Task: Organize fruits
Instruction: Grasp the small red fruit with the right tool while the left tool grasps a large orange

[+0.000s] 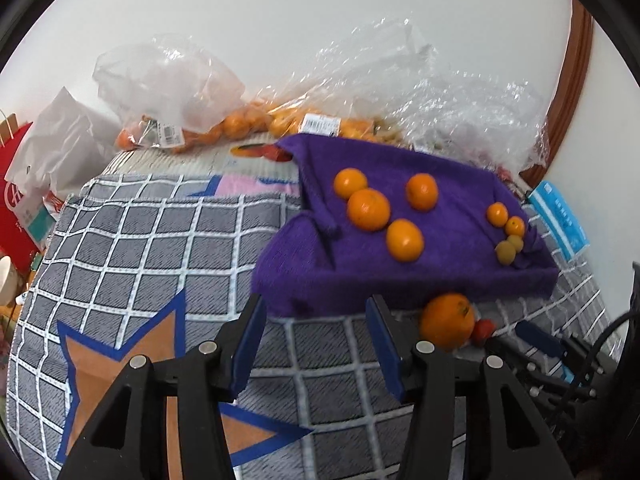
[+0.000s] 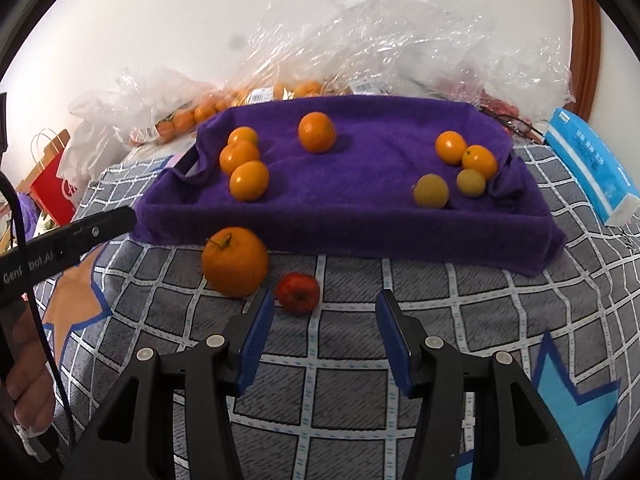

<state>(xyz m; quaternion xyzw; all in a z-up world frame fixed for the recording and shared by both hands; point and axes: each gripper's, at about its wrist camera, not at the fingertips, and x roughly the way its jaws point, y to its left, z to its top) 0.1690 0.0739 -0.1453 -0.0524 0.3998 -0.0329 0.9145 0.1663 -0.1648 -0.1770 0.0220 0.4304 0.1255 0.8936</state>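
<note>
Presently: large orange (image 2: 234,262), lower left, firm, rounded, moderately heavy; grasp across its middle. Small red fruit (image 2: 298,293) beside: soft, bruisable. Right gripper (image 2: 325,334) released, empty; left gripper (image 1: 316,342) likewise.

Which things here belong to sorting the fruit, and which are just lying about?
Belongs to the job:
- large orange on the checked cloth
- small red fruit beside it
- purple towel-lined tray
- oranges and yellowish fruits on the tray
- right claw, open and empty

Just lying about:
- blue tissue pack
- red paper bag
- crumpled plastic bags
</note>
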